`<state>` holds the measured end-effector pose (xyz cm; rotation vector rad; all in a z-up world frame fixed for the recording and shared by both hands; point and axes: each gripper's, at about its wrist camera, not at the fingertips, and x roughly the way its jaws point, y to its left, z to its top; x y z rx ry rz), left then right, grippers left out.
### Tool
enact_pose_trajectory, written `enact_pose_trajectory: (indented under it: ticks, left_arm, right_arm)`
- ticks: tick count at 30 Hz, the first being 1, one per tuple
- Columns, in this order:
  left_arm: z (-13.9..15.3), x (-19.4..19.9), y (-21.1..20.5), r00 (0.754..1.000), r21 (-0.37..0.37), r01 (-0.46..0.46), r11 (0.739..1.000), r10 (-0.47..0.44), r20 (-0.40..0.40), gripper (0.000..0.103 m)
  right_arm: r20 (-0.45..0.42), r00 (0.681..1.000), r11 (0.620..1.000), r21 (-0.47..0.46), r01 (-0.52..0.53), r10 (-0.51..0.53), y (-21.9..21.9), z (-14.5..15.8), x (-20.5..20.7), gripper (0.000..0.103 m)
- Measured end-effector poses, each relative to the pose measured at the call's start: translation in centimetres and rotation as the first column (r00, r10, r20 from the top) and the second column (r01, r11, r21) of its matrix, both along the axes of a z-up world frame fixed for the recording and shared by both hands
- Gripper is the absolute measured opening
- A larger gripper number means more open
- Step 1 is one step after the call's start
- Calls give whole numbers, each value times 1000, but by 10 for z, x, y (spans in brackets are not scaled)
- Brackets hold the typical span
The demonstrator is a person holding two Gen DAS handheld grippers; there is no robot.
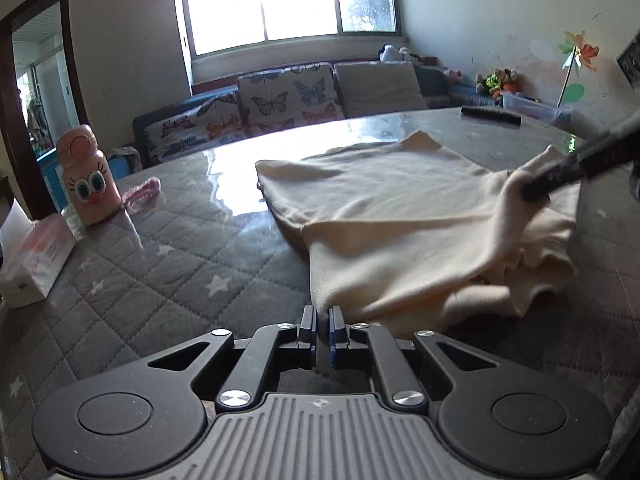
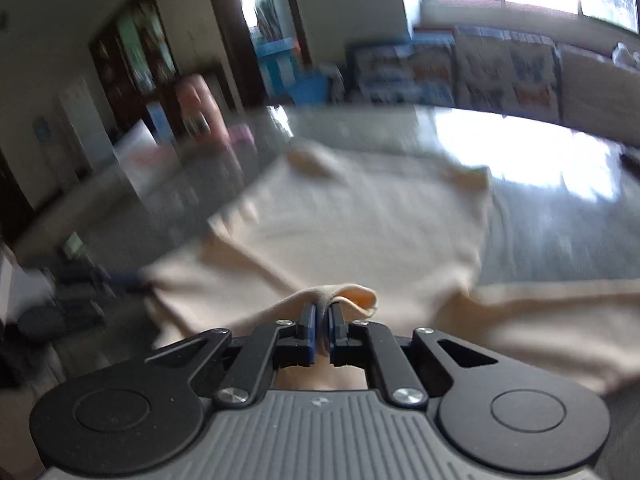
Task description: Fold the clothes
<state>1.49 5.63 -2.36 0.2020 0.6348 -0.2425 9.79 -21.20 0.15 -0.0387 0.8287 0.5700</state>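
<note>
Left wrist view: pink bottle (image 1: 89, 176) far left on the quilted table (image 1: 168, 264), left gripper (image 1: 322, 322) clamped on the cream garment's (image 1: 400, 216) near corner, right gripper (image 2: 322, 320) pinching a bunched fold on its right side.

— How is the light where I'm working?

— Daylight pours through the wide, white-framed window (image 1: 290, 0) ahead of me; its panes are blown out to white. It throws hard glare on the glossy quilted grey worktop (image 1: 224, 184).

— And sharpness?

— My left view is crisp, though the fisheye bends the room's edges and darkens the corners. My right view is smeared with motion blur; only my own black jaws stay sharp, and the dark wooden doorway (image 2: 236, 32) is dim.
</note>
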Motion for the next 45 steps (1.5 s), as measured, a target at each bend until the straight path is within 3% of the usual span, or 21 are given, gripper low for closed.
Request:
enact_pose_trajectory:
  ticks: [2, 7, 12, 17, 22, 32, 34, 36, 38, 41, 45]
  left_arm:
    - [2, 0, 1, 1000, 14, 9, 1000, -9, -10, 10]
    - [23, 7, 11, 1000, -6, -13, 1000, 13, 10, 11]
    - [37, 33, -5, 999, -52, 24, 998, -23, 30, 11]
    - [24, 70, -31, 995, -48, 102, 994, -102, -5, 12]
    - [7, 87, -36, 996, 54, 87, 995, -87, -3, 11]
    - [4, 93, -25, 999, 59, 42, 997, -43, 4, 11]
    - [4, 94, -24, 1000, 52, 26, 998, -26, 5, 18]
    - [4, 95, -23, 1000, 49, 13, 999, -13, 4, 47]
    - [1, 97, -22, 1000, 47, 13, 999, -13, -9, 45]
    - [0, 98, -22, 1000, 17, 22, 1000, -22, -19, 18]
    - [3, 95, -21, 1000, 13, 9, 1000, -9, 5, 13]
  right_arm:
    - [-27, 1000, 999, -40, -6, 5, -2, -10, -2, 14]
    - [34, 999, 998, -60, 8, -6, -14, 2, -9, 30]
    - [97, 995, 1000, -18, -6, 8, -8, 23, 0, 31]
    - [71, 997, 1000, -16, -25, 26, 3, 12, 10, 31]
    - [40, 999, 1000, -15, -13, 14, -3, 2, 10, 31]
    - [-51, 998, 996, 75, 45, -41, -17, -12, 23, 33]
    - [-76, 995, 995, 76, 66, -60, -18, -17, 26, 33]
    - [-95, 993, 992, 98, 74, -64, -20, -17, 26, 34]
    - [-102, 993, 991, 108, 77, -66, -22, -18, 25, 33]
    - [-103, 993, 992, 97, 75, -65, -20, -18, 25, 25]
    - [-49, 997, 994, 83, 66, -62, -17, -10, 22, 15]
